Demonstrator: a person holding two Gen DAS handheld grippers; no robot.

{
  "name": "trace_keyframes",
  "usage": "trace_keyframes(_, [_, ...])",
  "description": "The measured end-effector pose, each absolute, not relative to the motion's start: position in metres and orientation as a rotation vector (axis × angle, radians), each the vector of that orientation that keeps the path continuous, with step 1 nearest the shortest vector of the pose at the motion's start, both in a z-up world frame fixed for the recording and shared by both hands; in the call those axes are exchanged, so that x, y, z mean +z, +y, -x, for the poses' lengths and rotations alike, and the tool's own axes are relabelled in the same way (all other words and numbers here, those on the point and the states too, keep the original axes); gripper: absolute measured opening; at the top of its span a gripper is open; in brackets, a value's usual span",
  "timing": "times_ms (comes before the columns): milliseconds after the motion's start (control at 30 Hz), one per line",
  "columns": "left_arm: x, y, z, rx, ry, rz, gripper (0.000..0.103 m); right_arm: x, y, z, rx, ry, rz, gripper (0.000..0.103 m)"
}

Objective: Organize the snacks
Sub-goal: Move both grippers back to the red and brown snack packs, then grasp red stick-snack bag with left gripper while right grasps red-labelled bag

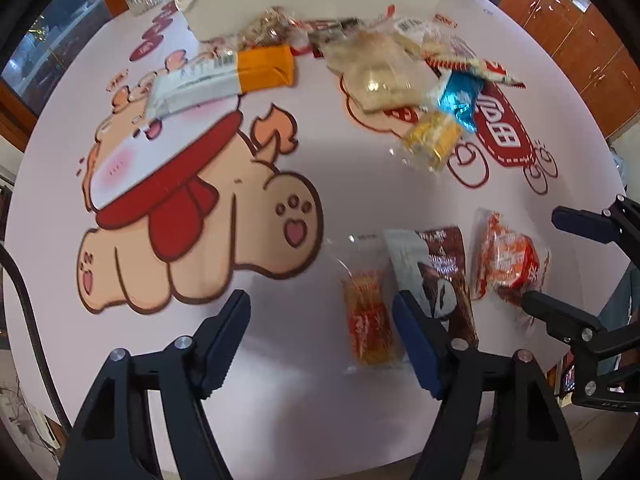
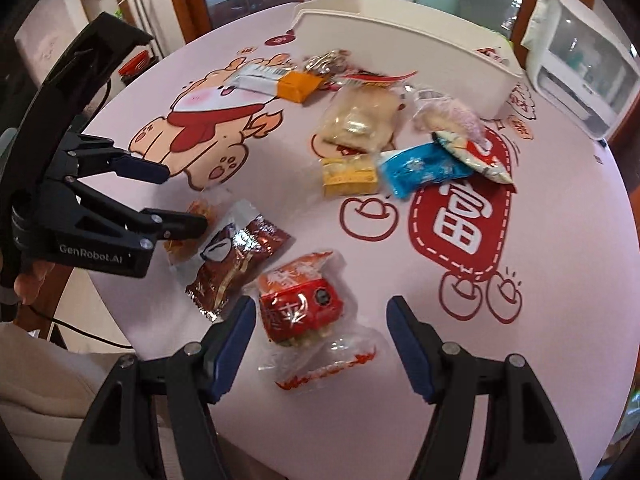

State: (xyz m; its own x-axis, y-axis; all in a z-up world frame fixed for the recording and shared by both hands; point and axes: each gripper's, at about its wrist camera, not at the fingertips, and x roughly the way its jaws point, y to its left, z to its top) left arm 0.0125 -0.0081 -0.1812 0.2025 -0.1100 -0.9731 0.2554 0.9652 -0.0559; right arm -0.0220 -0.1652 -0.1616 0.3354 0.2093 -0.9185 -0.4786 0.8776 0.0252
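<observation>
Left claw (image 1: pixel 320 340): yours, spread wide above the near edge of the tabletop, pinching nothing; the orange clear-wrapped snack (image 1: pixel 370 320) lies between its fingers and the brown packet (image 1: pixel 444 268) is partly hidden behind the right finger.
Right claw (image 2: pixel 320 340): yours, also spread wide and pinching nothing; the red packet (image 2: pixel 298 304) lies between its fingers, nearer the left one.
Near group: orange clear-wrapped snack, brown packet and red packet lie side by side, left to right, on the near part of the tabletop (image 1: pixel 328 168).
Far group: you have a loose pile further off, namely an orange-and-white bar (image 1: pixel 224 78), a pale beige bag (image 1: pixel 380 74), a blue packet (image 2: pixel 420 168), a yellow snack (image 2: pixel 350 176) just left of the blue one, and a white-and-red packet (image 2: pixel 476 152) to the right.
White bin (image 2: pixel 404 52): stands at the far side, just beyond the pile; what it holds cannot be told from here.
Tabletop covering: pale cloth printed with a cartoon dog (image 1: pixel 192 208) on the left and red designs on the right.
White appliance (image 2: pixel 580 76): far right, beside the bin.
</observation>
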Motion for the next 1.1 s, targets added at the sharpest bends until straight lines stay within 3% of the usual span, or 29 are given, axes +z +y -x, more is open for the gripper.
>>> trace_keyframes(400, [-0.191, -0.017, -0.010, -0.232, 1.362, -0.151, 0.066, -0.176, -0.159, 0.020, 0.482, 1.163, 0.310, 0.067])
trace_keyframes(700, [-0.187, -0.038, -0.011, -0.246, 1.357, -0.179, 0.040, -0.180, -0.156, 0.018, 0.488, 1.184, 0.301, 0.059])
trace_keyframes(833, [-0.186, -0.045, -0.010, -0.253, 1.352, -0.184, 0.021, -0.181, -0.154, 0.019, 0.488, 1.185, 0.314, 0.058])
trace_keyframes(1100, [-0.182, -0.042, -0.009, -0.224, 1.349, -0.188, 0.019, -0.180, -0.154, 0.019, 0.486, 1.192, 0.311, 0.055])
